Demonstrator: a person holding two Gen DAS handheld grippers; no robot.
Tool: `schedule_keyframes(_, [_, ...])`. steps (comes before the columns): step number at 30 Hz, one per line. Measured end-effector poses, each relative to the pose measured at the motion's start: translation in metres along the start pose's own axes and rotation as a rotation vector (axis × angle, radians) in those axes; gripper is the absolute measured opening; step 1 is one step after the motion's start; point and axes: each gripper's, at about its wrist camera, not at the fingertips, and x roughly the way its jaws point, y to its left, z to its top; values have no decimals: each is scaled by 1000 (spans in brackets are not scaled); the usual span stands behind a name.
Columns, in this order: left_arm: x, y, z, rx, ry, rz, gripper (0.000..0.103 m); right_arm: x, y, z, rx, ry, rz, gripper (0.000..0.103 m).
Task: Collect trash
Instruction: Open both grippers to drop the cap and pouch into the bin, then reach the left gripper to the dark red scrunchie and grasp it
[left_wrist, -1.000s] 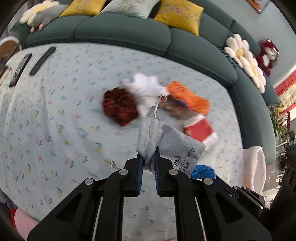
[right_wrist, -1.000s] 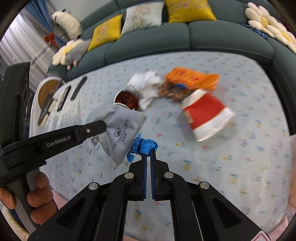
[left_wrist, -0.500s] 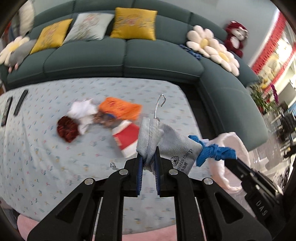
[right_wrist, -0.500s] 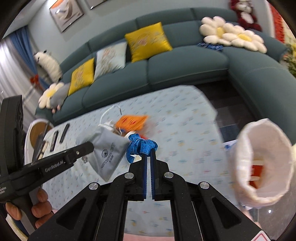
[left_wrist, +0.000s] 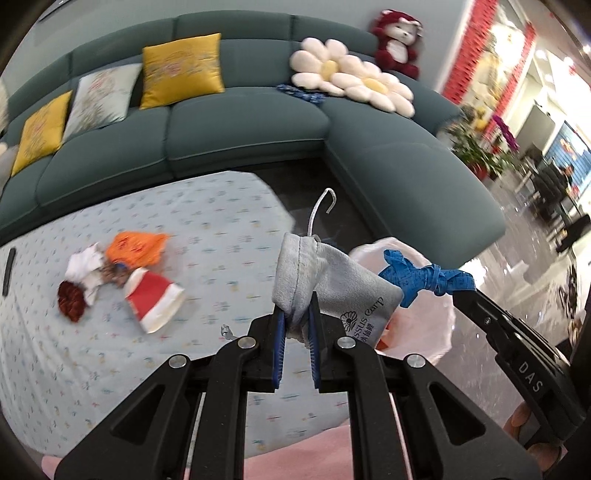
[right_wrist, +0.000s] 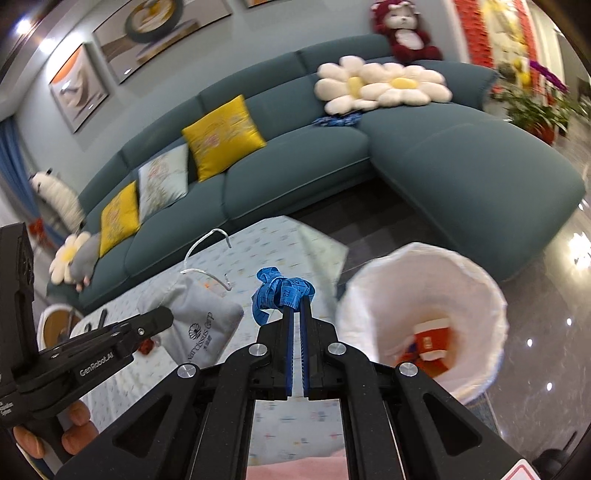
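My left gripper is shut on a grey drawstring pouch with a white cord, held in the air; the pouch also shows in the right wrist view. My right gripper is shut on a knotted blue measuring tape, seen too as the tape in the left wrist view. A bin lined with a white bag stands to the right, just beyond both grippers, with red and white trash inside. On the table lie a red and white paper cup, an orange wrapper, white tissue and a dark red clump.
The patterned tablecloth ends just left of the bin. A teal corner sofa with yellow cushions and flower pillows wraps behind. A remote lies at the table's far left. Glossy dark floor spreads to the right.
Both grippers rose and swung right from over the trash pile to the bin beside the table, each still holding its item. The bin came into view and grew closer.
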Motion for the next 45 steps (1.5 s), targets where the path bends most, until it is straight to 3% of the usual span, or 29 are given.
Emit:
schedule_keyframes(10, [27,-70,4,95,22,-40,11,-9,-76,-3,91,-11,-79,4])
schedule_keyframes(19, [57,-109,2,141,66,-61,12,-2,-113,1,133,5,-133,4])
schedule_keyframes(21, [63,-116,3,150,71,-70,16,1,-117,2,133,16,-152,5])
schedule_keyframes(23, [67,-121,3,151,72,-56,28,6,-121,4,142,27,-175,11])
schedule_keyframes(25, [69,-124,4,148,66,-42,38,7,-124,4,151,28,-181,17])
schedule_keyframes(28, [71,-122,4,136,77,-41,40,6,-125,5,154,16,-183,27])
schedule_keyframes(41, [52,-91,2,71,53,-19,41,0,-91,3,89,13,-169,33])
schedule_keyframes(45, [42,-74,1,42,36,-6,46,0,-75,2,66,16,-159,34])
